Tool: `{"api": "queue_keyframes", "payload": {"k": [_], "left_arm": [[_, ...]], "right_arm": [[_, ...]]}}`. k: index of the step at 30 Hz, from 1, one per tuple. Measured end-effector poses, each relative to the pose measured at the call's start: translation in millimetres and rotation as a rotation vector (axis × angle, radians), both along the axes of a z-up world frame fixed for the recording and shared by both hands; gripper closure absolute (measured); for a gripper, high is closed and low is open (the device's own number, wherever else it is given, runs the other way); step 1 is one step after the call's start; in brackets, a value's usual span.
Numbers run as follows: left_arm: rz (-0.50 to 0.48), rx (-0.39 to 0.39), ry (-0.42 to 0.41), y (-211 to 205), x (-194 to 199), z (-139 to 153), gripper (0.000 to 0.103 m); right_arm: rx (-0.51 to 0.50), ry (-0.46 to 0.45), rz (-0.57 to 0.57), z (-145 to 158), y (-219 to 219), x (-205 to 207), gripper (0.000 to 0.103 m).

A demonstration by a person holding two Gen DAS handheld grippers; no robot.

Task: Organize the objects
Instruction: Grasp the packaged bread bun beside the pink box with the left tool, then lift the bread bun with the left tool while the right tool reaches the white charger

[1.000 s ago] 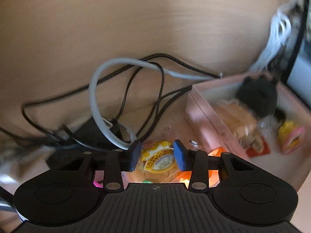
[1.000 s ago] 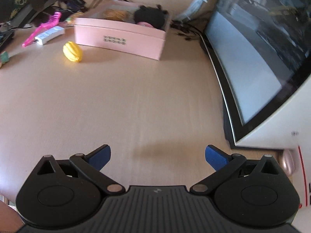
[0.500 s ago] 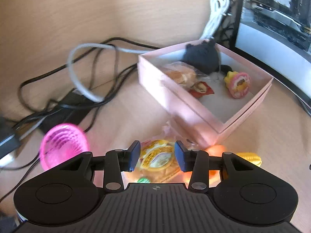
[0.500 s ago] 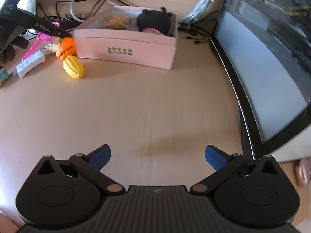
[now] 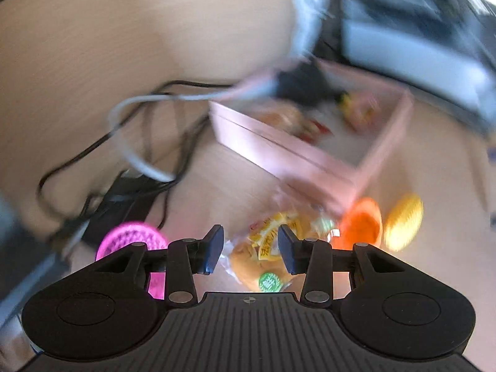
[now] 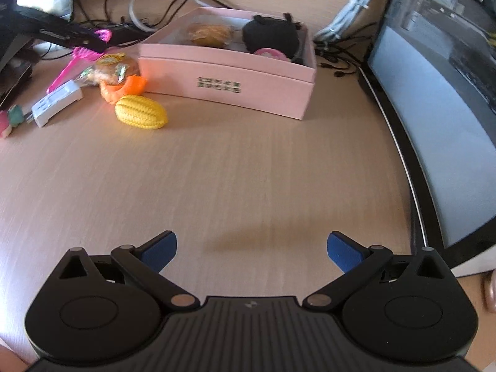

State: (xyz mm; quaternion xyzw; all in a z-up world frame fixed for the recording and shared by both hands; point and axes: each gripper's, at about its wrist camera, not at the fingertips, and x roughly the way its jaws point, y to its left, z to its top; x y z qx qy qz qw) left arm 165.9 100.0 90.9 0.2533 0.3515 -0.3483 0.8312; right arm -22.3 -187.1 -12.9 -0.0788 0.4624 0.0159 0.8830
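Observation:
A wrapped bread bun [image 5: 266, 254] with a yellow label lies on the desk between the blue pads of my left gripper [image 5: 250, 248]; the jaws stand a little apart from it, partly open. It also shows in the right wrist view [image 6: 113, 68], resting on an orange toy [image 6: 124, 88]. A pink box [image 6: 229, 83] holds another bun [image 6: 210, 34], a black pouch [image 6: 269, 35] and a pink item. A yellow corn-shaped toy [image 6: 141, 111] lies in front of the box. My right gripper [image 6: 251, 249] is wide open and empty above the bare desk.
A monitor [image 6: 434, 117] stands at the right. Tangled cables [image 5: 145, 142] and a black adapter lie behind the box. A pink comb [image 5: 130, 241], a white plug [image 6: 57, 102] and small toys lie at the left. The left wrist view is blurred.
My left gripper has swung right over the bun, with the orange and yellow toys coming into view. The right gripper moved closer to the box and stays open.

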Motion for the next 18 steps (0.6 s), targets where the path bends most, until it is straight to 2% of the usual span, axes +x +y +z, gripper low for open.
{"api": "queue_keyframes", "payload": {"k": [3,8,10,11,13,16,18], "left_arm": [[-0.139,0.091,0.016,-11.9,4.2,-3.0,0.058],[-0.199,0.118,0.033,-28.5,14.0,-8.6,0.056],[-0.199,0.116,0.057,-35.3,20.3,-12.7,0.052],[-0.192,0.126,0.064,-39.1,22.8,-17.3,0.044],[-0.194,0.146,0.056,-46.9,26.0,-26.3,0.037],[-0.137,0.126,0.072,-49.9,35.9,-36.1,0.034],[-0.072,0.081,0.082,-47.3,42.1,-40.0,0.031]], "right_arm": [[-0.016,0.005,0.025,-1.6,7.3,-2.6,0.0],[-0.006,0.015,0.005,-2.6,8.4,-3.7,0.0],[0.005,0.022,-0.011,-3.6,7.5,-3.5,0.0],[0.008,0.023,-0.019,-4.0,7.5,-3.6,0.0],[0.009,0.023,-0.027,-4.8,8.6,-5.0,0.0],[0.01,0.022,-0.034,-5.6,10.4,-8.6,0.0],[0.004,0.023,-0.04,-6.2,10.4,-11.1,0.0]]}}
